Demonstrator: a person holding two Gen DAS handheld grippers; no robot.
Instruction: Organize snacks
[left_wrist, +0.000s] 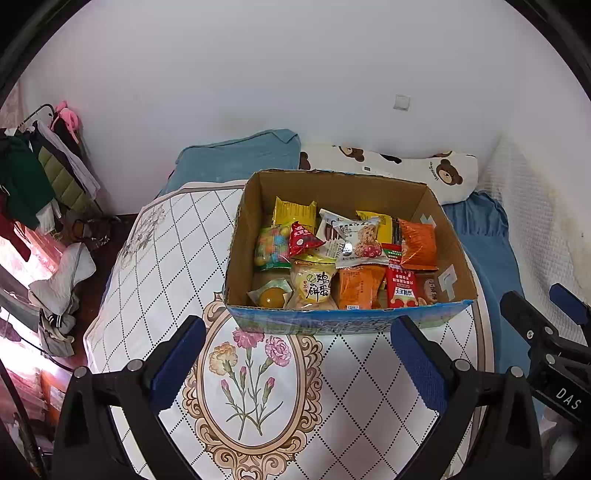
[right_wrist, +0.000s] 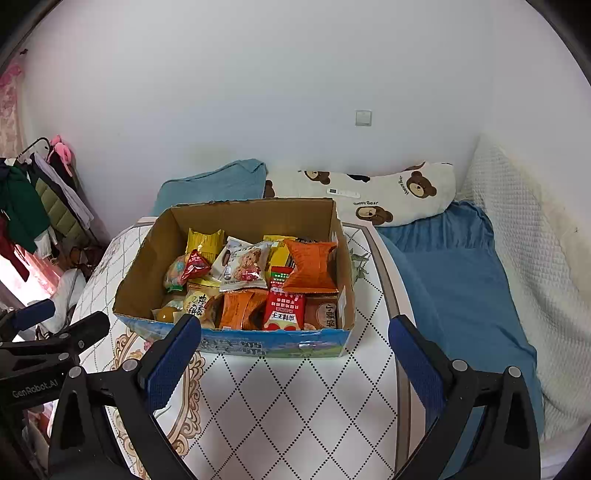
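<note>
Plainly, the cardboard box (left_wrist: 347, 254) sits toward the far end of the small table (left_wrist: 155, 258) with the diamond and flower cloth, its open top full of snack packets (left_wrist: 358, 243). Nearer than the box, the cloth lies bare up to the table's near edge, giving both tools free room. The left gripper (left_wrist: 299, 369) hangs spread wide and empty in front of the box's blue front wall; the right gripper (right_wrist: 295, 365) is likewise spread wide, holding nothing, before the box's front right corner. Right of the box the table rim drops to a blue bedsheet (right_wrist: 461, 295); behind the box lie a blue pillow (left_wrist: 240, 155) and a bear-print pillow (right_wrist: 388, 195). Left of the box a clothes rack (left_wrist: 40, 173) stands well apart. Lower packets are buried under upper ones, and most labels are hard to read.
</note>
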